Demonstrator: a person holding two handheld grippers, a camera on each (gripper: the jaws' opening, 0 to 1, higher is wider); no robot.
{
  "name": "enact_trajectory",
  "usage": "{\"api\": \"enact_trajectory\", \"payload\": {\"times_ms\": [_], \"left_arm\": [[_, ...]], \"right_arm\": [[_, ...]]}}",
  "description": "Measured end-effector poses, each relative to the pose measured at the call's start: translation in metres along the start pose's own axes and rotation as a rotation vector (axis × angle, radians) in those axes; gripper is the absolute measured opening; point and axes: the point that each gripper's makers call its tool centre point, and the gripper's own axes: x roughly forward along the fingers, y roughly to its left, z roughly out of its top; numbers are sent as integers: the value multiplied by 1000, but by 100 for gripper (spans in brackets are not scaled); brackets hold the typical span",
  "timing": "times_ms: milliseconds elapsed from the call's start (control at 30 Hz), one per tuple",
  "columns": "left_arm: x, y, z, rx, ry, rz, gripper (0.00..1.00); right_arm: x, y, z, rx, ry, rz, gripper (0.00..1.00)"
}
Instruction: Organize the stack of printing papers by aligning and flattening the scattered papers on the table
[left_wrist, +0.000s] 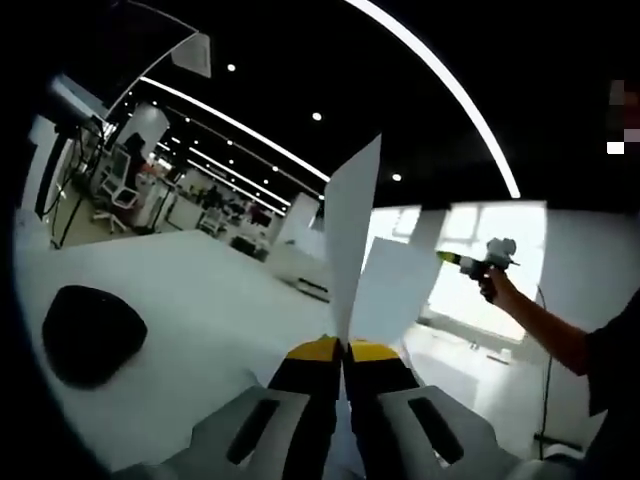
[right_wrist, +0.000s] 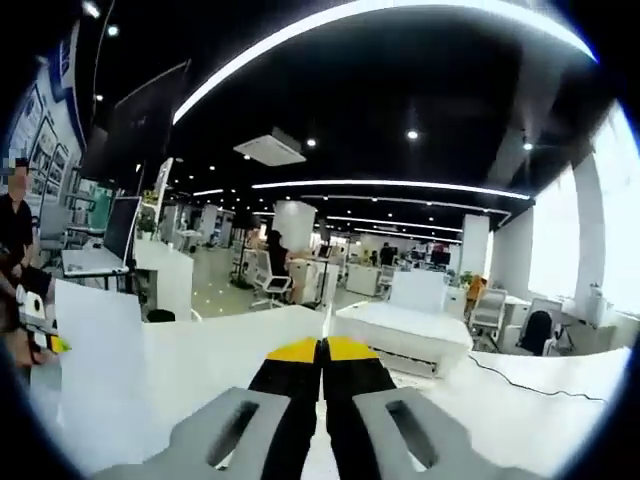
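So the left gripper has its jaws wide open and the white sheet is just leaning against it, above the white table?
Not open. In the left gripper view the left gripper has its jaws shut on the white sheet, which stands edge-on above the white table.

I count two white paper sheets: one thin white paper sheet (left_wrist: 352, 235) standing edge-on at the centre of the left gripper view, pinched in my left claw (left_wrist: 343, 352), and a second broad white sheet (left_wrist: 392, 290) just right of it. One black rounded lump (left_wrist: 90, 333) sits on the white bench (left_wrist: 200, 300) at lower left. My right claw (right_wrist: 322, 349) makes two claws.
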Motion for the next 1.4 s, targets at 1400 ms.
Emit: {"api": "enact_trajectory", "payload": {"times_ms": [1400], "left_arm": [[-1, -2, 0, 11, -5, 1, 6]], "right_arm": [[-87, 34, 77, -43, -100, 61, 0]]}}
